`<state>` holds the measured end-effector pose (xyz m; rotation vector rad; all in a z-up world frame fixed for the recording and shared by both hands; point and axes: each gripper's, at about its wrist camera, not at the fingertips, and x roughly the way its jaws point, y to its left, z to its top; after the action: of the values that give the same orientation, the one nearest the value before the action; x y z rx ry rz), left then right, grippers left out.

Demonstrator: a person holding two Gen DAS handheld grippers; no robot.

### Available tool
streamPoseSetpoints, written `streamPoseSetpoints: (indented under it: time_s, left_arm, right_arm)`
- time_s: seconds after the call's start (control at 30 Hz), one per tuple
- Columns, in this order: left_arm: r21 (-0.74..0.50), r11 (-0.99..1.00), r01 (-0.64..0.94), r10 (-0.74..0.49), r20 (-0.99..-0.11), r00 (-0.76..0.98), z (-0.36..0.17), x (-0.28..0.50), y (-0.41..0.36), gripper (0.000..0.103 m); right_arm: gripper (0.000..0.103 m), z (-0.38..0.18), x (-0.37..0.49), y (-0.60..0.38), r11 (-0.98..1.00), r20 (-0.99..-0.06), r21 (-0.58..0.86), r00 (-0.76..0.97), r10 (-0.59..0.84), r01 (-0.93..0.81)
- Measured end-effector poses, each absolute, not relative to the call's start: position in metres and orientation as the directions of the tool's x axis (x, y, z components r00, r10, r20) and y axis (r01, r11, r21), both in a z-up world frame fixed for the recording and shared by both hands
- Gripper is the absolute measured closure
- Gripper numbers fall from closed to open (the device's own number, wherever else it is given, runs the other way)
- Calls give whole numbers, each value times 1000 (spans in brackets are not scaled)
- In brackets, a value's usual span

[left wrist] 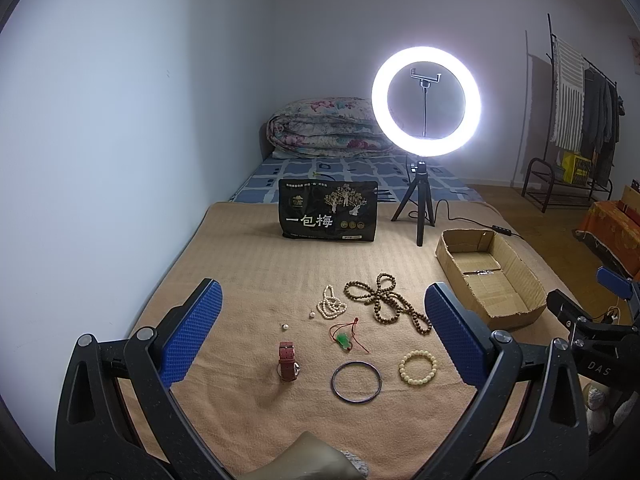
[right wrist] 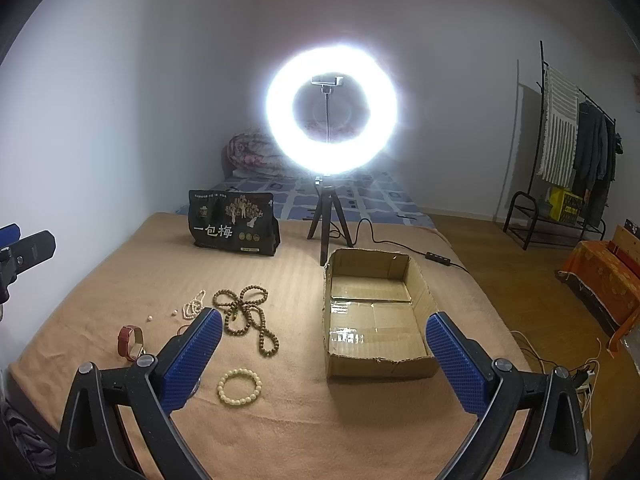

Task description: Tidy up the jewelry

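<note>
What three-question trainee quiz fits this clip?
1. True or false: the box holds jewelry already.
2. Which lies nearest the box? A watch B brown beads C bangle
3. How do the jaws of the left gripper and right gripper stand?

Key: 1 false, it is empty. 2 B. 3 Both open, holding nothing.
</note>
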<state>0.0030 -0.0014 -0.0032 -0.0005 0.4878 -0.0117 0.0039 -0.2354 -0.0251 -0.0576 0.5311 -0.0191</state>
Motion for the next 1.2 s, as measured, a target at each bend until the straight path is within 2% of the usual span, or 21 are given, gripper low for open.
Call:
streamPoseSetpoints:
  time_s: [1.2]
  left_arm:
    - [0,1000,6,-5,-479,878,-14,8,1,0]
  right_arm:
    - [0,-26,9,-235,999,-536,-54,844,-24,-6]
